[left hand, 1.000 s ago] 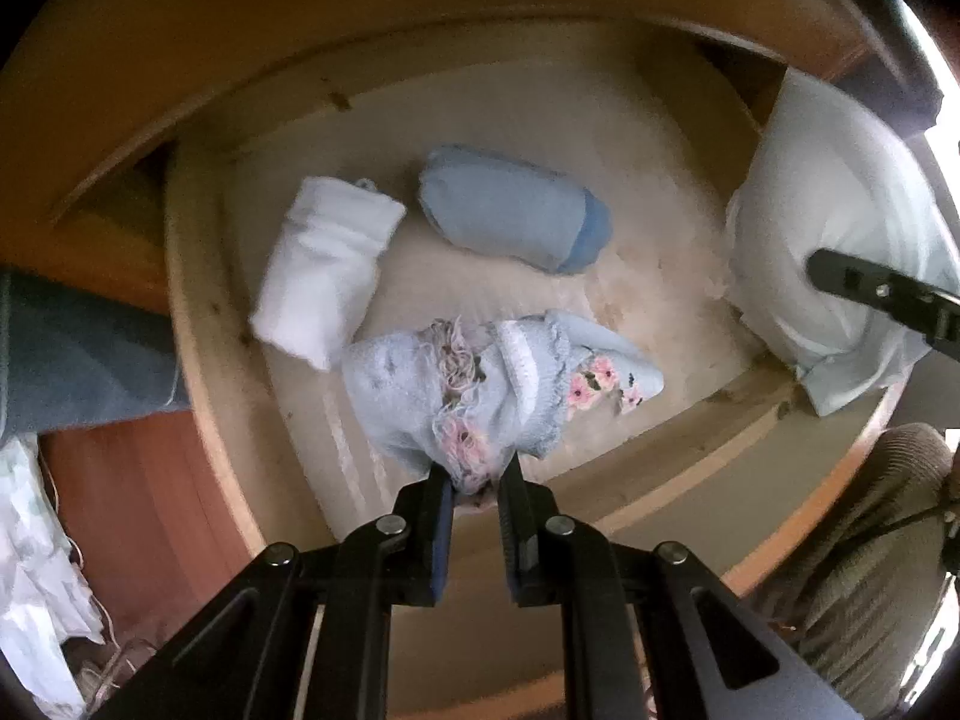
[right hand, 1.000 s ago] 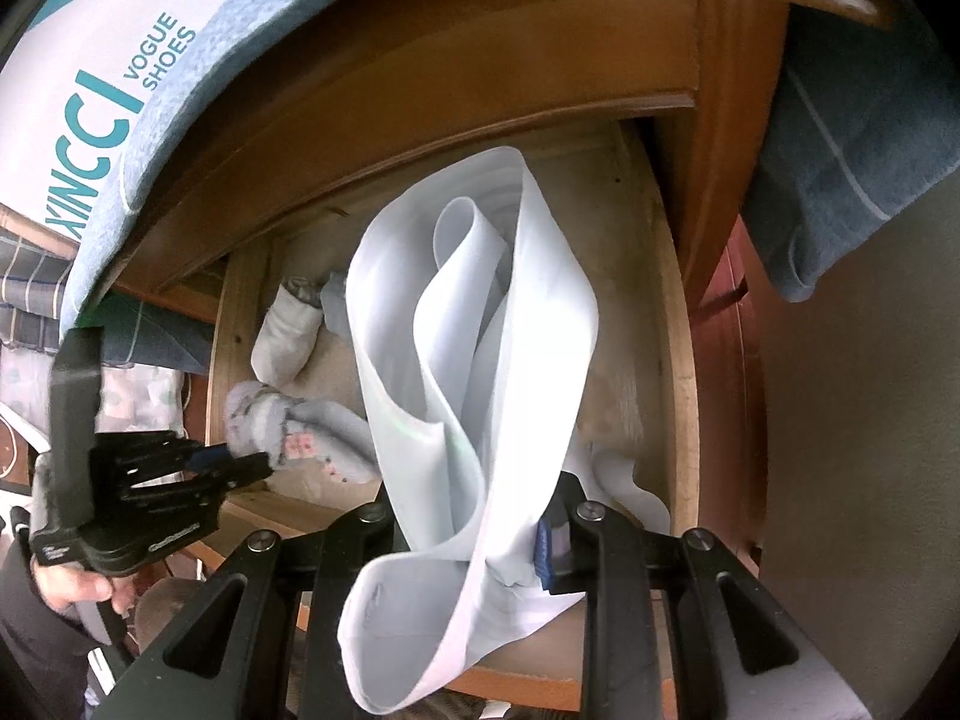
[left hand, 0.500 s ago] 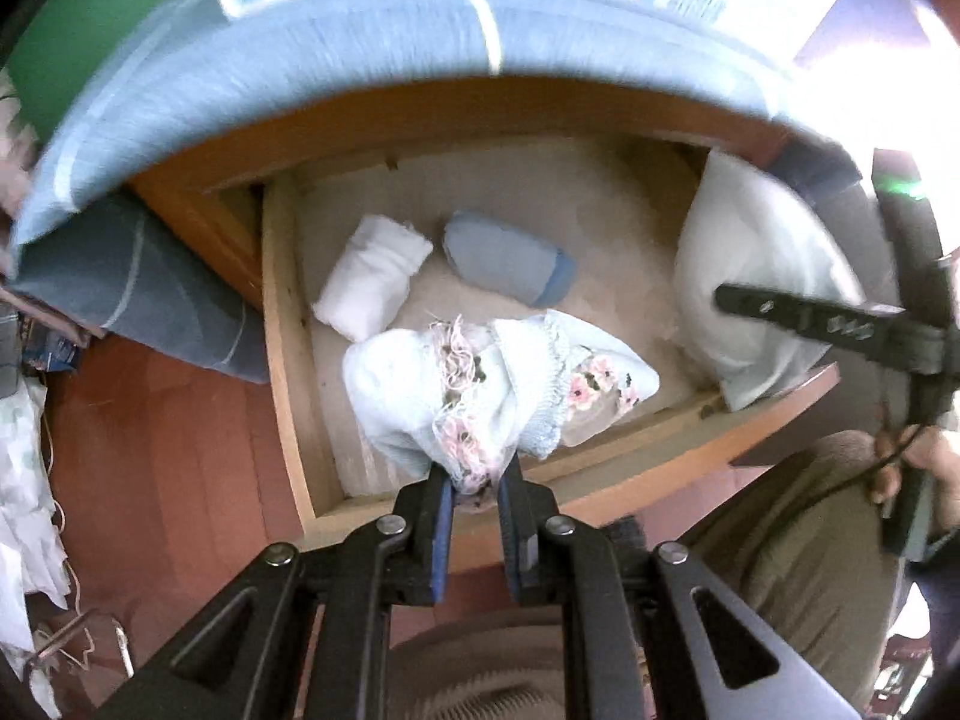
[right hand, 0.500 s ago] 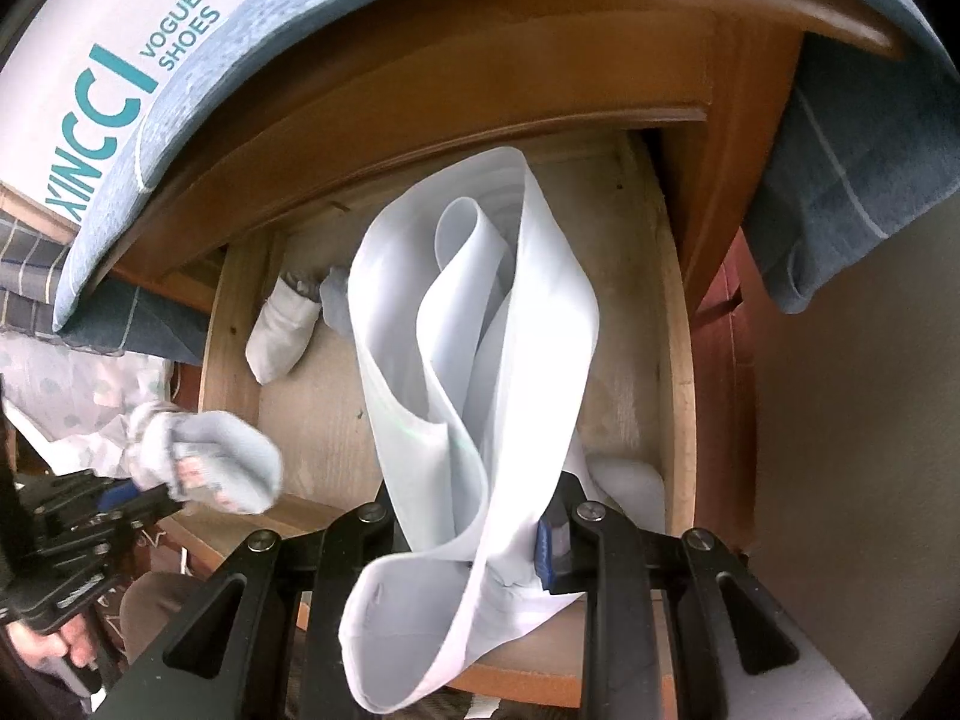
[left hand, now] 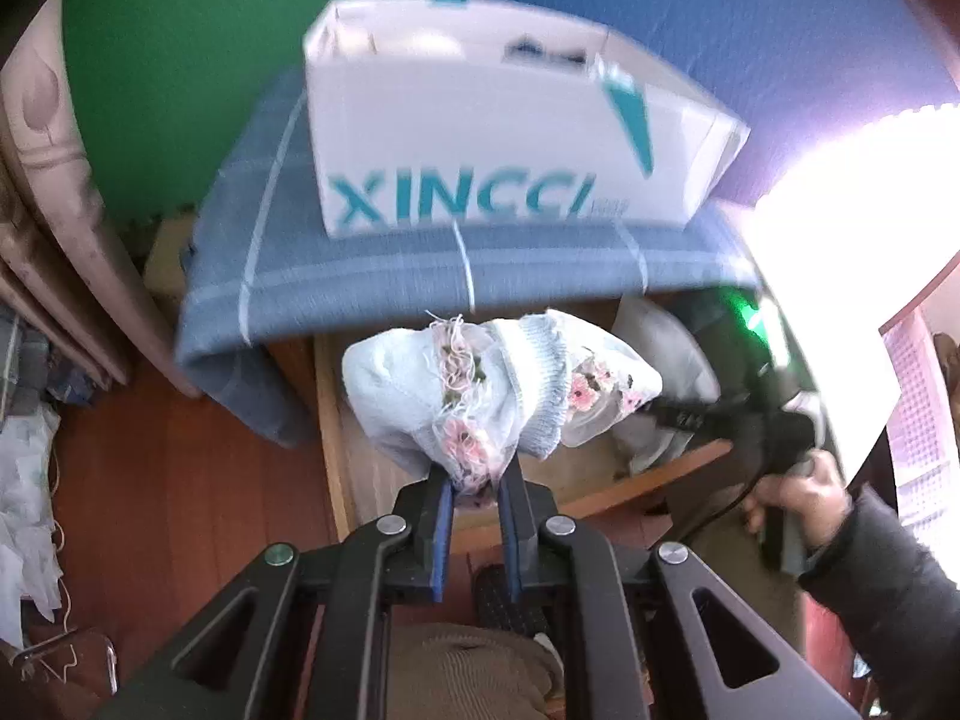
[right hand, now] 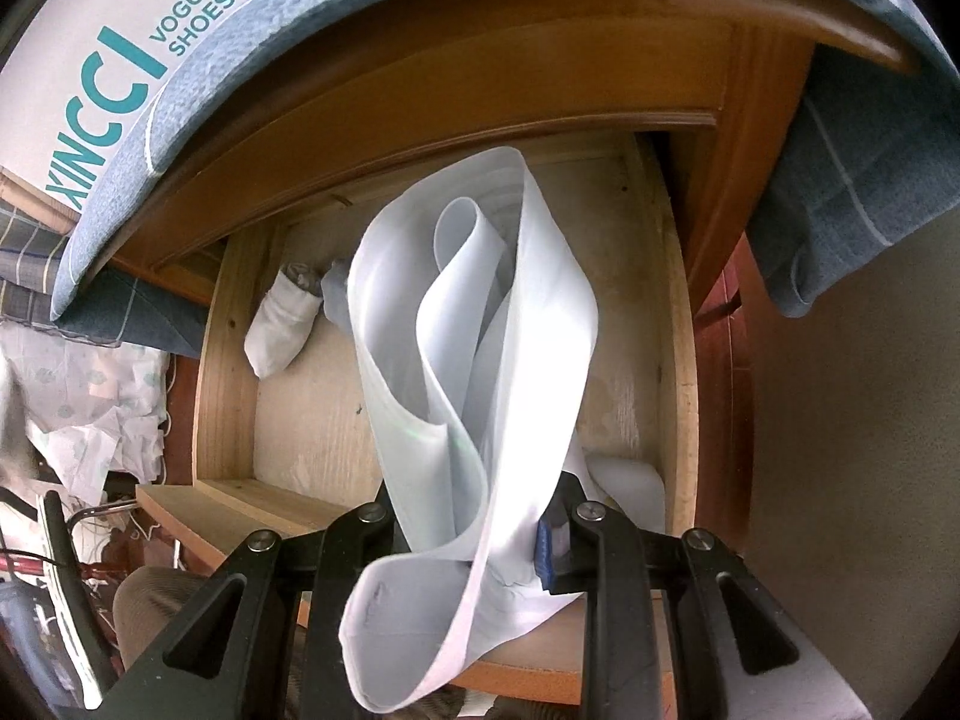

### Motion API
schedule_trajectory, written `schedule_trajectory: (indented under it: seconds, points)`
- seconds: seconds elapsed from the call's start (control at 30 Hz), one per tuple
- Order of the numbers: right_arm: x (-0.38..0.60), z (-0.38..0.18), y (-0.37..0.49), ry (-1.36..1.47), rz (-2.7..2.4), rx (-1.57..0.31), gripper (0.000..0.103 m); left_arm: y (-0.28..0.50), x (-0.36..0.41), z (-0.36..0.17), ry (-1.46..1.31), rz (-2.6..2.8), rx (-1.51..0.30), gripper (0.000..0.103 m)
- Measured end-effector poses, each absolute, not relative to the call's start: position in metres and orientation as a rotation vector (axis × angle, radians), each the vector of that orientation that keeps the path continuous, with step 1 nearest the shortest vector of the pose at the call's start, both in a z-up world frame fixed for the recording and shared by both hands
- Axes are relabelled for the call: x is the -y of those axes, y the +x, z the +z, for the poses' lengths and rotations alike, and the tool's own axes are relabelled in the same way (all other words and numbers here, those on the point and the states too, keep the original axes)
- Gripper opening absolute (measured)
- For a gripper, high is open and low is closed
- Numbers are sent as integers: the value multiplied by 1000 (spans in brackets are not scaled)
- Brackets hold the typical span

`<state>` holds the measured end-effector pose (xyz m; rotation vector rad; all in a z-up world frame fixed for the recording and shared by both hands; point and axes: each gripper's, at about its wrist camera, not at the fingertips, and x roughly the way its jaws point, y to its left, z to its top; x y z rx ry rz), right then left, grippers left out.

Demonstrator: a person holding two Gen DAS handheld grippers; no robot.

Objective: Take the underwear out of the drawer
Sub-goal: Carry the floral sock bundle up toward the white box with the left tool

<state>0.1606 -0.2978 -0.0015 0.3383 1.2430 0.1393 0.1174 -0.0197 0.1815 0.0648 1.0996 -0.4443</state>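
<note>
Floral underwear (left hand: 498,390) lifted higher, bunched, pale blue

Daylight glare at right in left view, motion blur, dark fisheye corners

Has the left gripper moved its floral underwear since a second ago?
Yes. The floral underwear, clamped in the left gripper, has risen from the drawer floor up to the blue cloth edge.

I see pale blue underwear (left hand: 498,384) with pink flowers, a plain white garment (right hand: 480,372), a white shoebox (left hand: 504,138) lettered teal, upper centre, on a blue white-lined cloth (left hand: 372,276).
</note>
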Motion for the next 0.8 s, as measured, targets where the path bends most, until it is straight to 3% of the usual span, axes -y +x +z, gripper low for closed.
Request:
schedule_trajectory:
  seconds: [0.47, 0.8]
  points:
    - [295, 1, 157, 326, 144, -1233, 25, 166, 12, 303, 4, -342, -873, 13]
    - [303, 1, 154, 354, 152, -1220, 25, 241, 46, 321, -38, -315, -869, 13]
